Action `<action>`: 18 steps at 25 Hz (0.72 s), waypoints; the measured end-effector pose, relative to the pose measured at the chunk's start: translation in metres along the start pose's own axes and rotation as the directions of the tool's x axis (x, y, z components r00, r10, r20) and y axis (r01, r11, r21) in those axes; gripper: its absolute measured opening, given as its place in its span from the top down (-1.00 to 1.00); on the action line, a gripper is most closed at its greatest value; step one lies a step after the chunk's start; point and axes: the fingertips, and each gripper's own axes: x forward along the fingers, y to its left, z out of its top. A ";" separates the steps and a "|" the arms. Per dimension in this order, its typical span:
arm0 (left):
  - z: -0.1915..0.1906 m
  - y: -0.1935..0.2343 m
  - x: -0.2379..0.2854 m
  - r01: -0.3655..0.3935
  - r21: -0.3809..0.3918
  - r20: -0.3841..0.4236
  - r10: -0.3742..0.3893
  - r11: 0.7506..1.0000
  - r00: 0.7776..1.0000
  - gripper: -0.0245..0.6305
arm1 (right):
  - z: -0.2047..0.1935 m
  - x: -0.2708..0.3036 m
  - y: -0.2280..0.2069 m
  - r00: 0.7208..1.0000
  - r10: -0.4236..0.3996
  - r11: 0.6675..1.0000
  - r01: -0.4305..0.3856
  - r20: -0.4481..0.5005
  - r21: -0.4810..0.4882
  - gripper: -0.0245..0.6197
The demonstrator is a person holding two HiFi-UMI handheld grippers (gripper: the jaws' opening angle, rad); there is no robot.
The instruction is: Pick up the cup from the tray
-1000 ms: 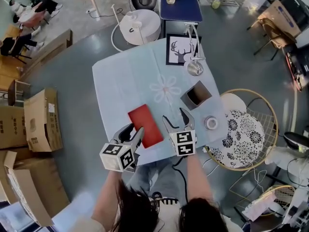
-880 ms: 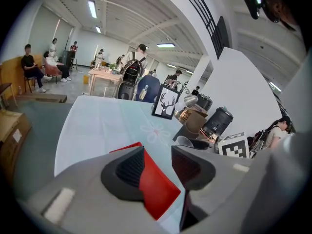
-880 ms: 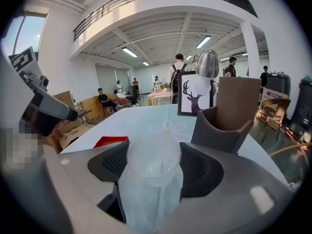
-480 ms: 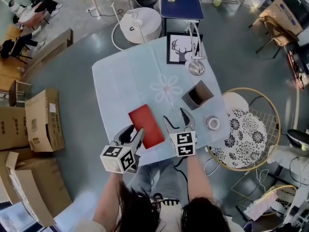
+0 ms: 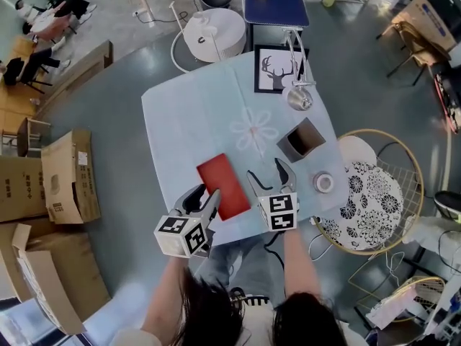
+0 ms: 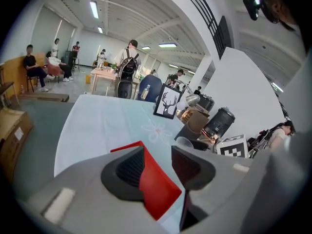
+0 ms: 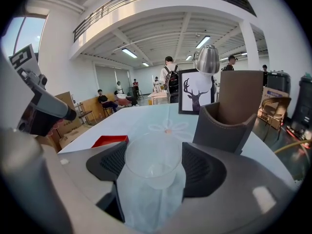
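Grey floor surrounds a small table [image 5: 187,121] under a pale blue cloth, with cardboard boxes [image 5: 65,182] out at nine o'clock and a round wire chair [image 5: 364,193] at three o'clock. Taking the flower print [image 5: 253,130] at the cloth's middle as our dial in the head view, we find the red tray [image 5: 223,186] at seven o'clock, shallow and flat, showing us only its own red floor. At three o'clock stands a brown open-topped box [image 5: 302,139]; its inside is dark and we cannot tell what it holds. A small white ring-shaped thing [image 5: 323,182] lies at four o'clock, and a framed deer picture [image 5: 279,69] stands at one o'clock. The cup [image 7: 152,162], clear and upright so that we see through it to the cloth, is off the tray: it stands between the jaws of the right gripper [image 5: 265,171], at about three o'clock from the tray and near the table's six o'clock edge. Those jaws stand wide and have just been opening; in the right gripper view the pads flank the cup's rim closely at nine and three o'clock, and the rim is round and undented. Whether the cup's base rests on the cloth we cannot tell. The left gripper [image 5: 203,193] hovers at the tray's eight o'clock edge with its jaws a narrow gap apart, gripping nothing; in the left gripper view the tray's red shows through that gap, below the pads.
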 end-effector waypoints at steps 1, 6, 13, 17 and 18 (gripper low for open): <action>0.001 0.000 -0.001 0.000 -0.004 0.008 0.000 1.000 1.000 0.40 | 0.000 -0.001 0.000 1.000 0.001 1.000 -0.001 0.004 -0.011 -0.26; 0.003 0.004 -0.003 -0.012 -0.012 0.020 0.013 1.000 1.000 0.40 | 0.006 -0.006 -0.005 1.000 0.000 1.000 -0.001 0.031 0.028 -0.33; 0.010 0.004 -0.012 -0.020 -0.027 0.057 0.021 0.999 0.998 0.40 | 0.032 -0.030 -0.004 0.995 -0.021 0.999 0.025 0.094 -0.047 -0.34; 0.020 -0.001 -0.018 -0.008 -0.022 0.092 0.010 1.000 0.996 0.40 | 0.046 -0.044 -0.001 0.992 -0.027 0.999 0.032 0.123 -0.036 -0.31; 0.022 -0.003 -0.020 -0.003 -0.021 0.099 0.006 1.000 0.995 0.40 | 0.048 -0.048 -0.001 0.991 -0.033 0.999 0.038 0.126 -0.032 -0.25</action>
